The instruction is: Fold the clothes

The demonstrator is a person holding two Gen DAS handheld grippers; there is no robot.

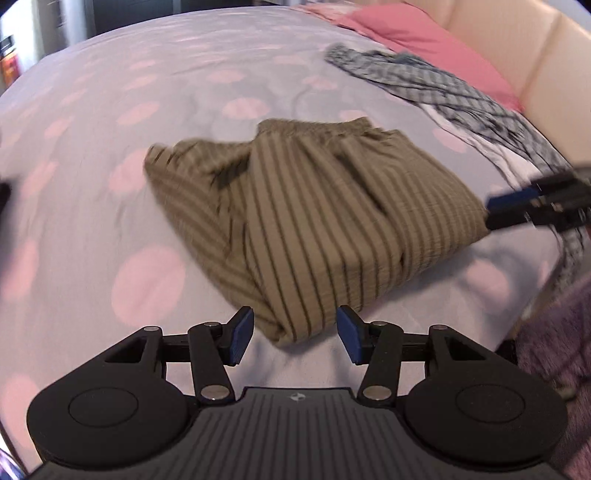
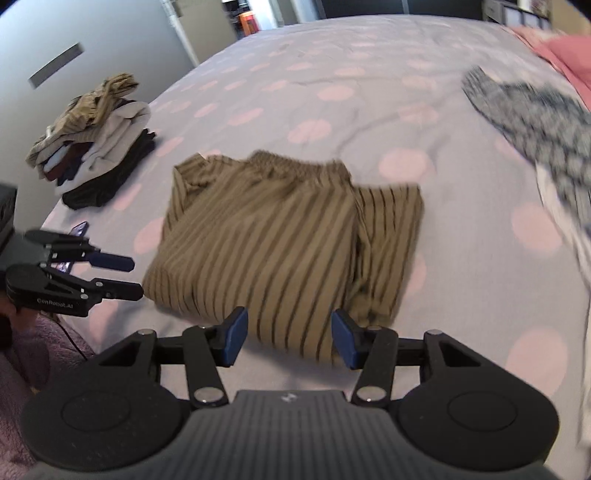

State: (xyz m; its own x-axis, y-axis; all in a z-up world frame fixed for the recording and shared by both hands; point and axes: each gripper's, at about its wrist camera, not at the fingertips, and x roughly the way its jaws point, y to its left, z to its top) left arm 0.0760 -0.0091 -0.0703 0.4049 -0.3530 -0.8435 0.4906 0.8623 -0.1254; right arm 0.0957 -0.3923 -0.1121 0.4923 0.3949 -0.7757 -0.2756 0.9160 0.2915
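Note:
An olive garment with dark stripes (image 1: 314,206) (image 2: 266,236) lies folded into a rough rectangle on the bed, its elastic waistband at the far side. My left gripper (image 1: 295,325) hovers over the garment's near corner, open, pads apart from the cloth. My right gripper (image 2: 290,328) is open too, above the near edge. In the left wrist view the right gripper (image 1: 491,213) points at the garment's right edge. In the right wrist view the left gripper (image 2: 133,277) sits just off the garment's left corner. Both views are motion-blurred.
The bed sheet (image 1: 147,92) (image 2: 332,55) is pale lilac with pink dots. A blue-and-white checked garment (image 1: 424,81) (image 2: 535,122) lies crumpled at the right by a pink pillow (image 1: 413,33). A stack of folded clothes (image 2: 96,140) sits at the left edge. Purple fuzzy fabric (image 2: 22,354) borders the near side.

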